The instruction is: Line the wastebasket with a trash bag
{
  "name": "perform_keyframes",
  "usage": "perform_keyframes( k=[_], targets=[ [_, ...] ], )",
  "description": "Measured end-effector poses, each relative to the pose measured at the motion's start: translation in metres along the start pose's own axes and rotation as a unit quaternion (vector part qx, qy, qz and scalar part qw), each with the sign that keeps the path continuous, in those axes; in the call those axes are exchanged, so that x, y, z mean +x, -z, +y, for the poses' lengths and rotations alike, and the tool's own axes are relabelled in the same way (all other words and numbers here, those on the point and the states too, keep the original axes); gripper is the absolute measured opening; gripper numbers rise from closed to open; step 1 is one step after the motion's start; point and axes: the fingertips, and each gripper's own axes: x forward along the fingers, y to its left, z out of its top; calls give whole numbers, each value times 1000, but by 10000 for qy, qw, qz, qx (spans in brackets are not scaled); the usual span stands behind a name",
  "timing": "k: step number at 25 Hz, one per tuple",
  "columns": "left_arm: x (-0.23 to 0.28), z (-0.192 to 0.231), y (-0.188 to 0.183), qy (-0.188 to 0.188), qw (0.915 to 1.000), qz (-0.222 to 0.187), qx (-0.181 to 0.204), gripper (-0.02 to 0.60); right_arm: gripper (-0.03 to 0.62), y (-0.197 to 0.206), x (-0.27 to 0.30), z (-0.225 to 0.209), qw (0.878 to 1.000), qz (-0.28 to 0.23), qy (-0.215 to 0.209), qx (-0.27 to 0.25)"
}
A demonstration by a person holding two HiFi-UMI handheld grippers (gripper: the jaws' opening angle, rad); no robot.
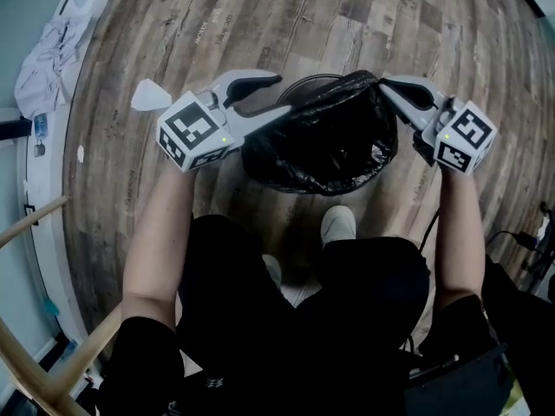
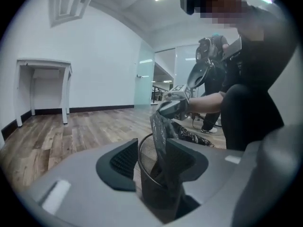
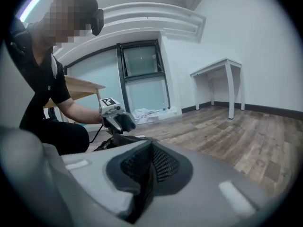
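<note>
Two grippers flank the trash bag [image 1: 321, 141], which sits bunched over and inside the wastebasket [image 2: 145, 161] on the floor [image 1: 347, 24] at our 12 o'clock; the left gripper [image 1: 277, 95] is at the bag's 9 o'clock, jaws apart and straddling the mesh rim, with the film lying loose against one pad; the right gripper [image 1: 390, 89], at 3 o'clock, is clamped tight on the bag's edge. We judge the loose left side the weak spot; with nothing pinching it, a tug from the right could drag that edge off the rim, or tip the light wastebasket. Both forearms [image 1: 160, 232] reach forward; the grippers tilt slightly down and angle toward each other.
</note>
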Motion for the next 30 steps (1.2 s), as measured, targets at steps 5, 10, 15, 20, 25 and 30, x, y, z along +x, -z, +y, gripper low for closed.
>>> perform_keyframes(
  k=[5, 10, 15, 20, 25, 30],
  targets=[
    [22, -21, 18, 339, 9973, 538, 369, 204, 3, -10, -4, 4, 10000, -46, -7, -42],
    [13, -30, 18, 466, 9977, 436, 216, 210, 3, -7, -8, -2, 10000, -14, 69, 37],
    [13, -31, 41, 461, 9949, 873, 191, 136, 3, -9, -7, -4, 9999, -110, 91, 96],
    [0, -12, 32, 72, 9991, 412, -39, 8, 3, -2, -2, -11, 9998, -24, 134, 132],
    [-5, 21, 44, -448, 9974, 524, -206, 9, 3, 12, 20, -22, 9993, 360, 121, 7],
    [1, 38, 67, -757, 9934, 769, -400, 8, 3, 32, 43, -39, 9980, 597, 86, 179]
  ],
)
